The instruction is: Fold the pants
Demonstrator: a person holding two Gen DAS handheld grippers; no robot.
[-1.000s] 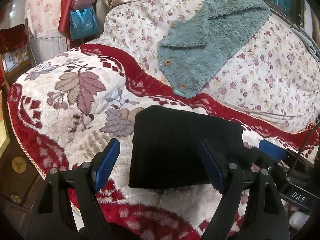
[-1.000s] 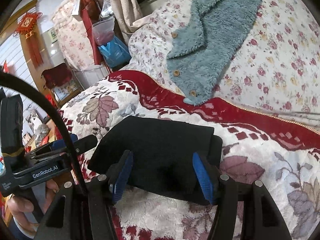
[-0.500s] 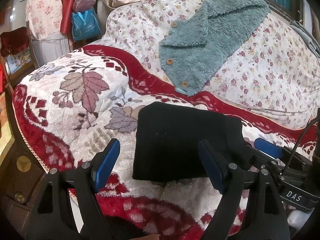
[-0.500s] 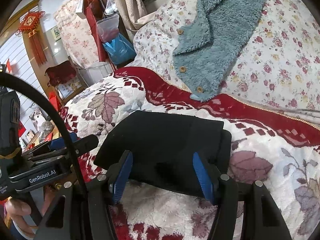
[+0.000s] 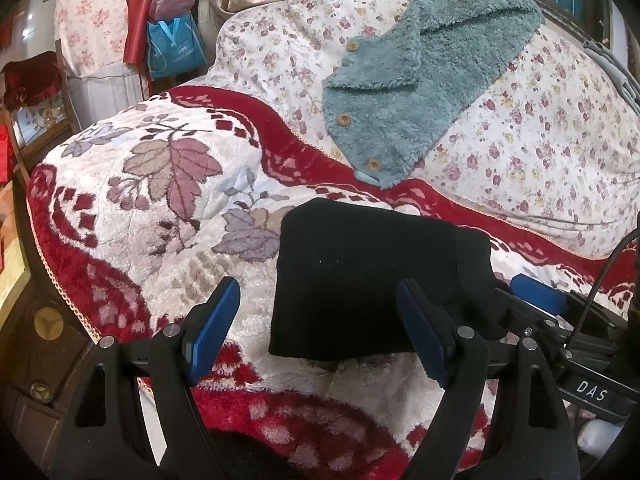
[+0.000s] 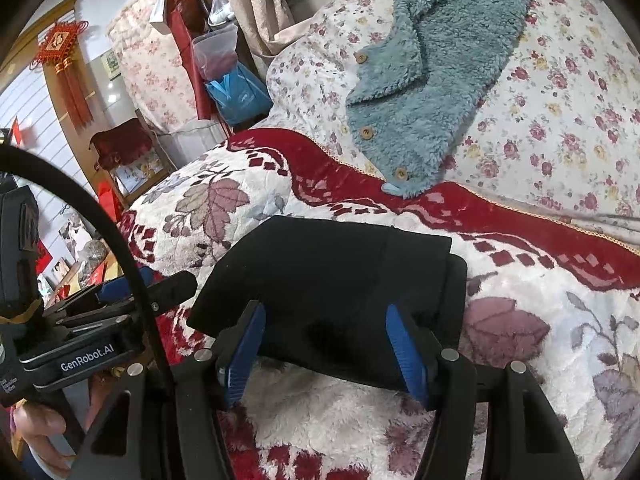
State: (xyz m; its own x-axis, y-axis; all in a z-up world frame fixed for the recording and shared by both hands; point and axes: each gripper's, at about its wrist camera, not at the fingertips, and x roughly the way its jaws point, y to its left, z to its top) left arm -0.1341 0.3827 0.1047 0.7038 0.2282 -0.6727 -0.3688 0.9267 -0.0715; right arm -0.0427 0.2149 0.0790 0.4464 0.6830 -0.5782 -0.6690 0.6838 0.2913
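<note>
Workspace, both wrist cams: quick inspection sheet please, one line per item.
Surface: red and cream leaf-pattern blanket over a bed.
Job's things: black pants folded into a compact rectangle, lying flat.
Clutter: teal fleece jacket on the floral quilt behind.
Grippers: left gripper open, empty; right gripper open over the pants' near edge.
Cables: black cable arcs past the left gripper.
Surroundings: blue bag, curtain.

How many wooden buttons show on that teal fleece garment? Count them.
3, down the front edge of the fleece garment: top button, middle button, bottom button near the hem. Folds may hide others.
</note>
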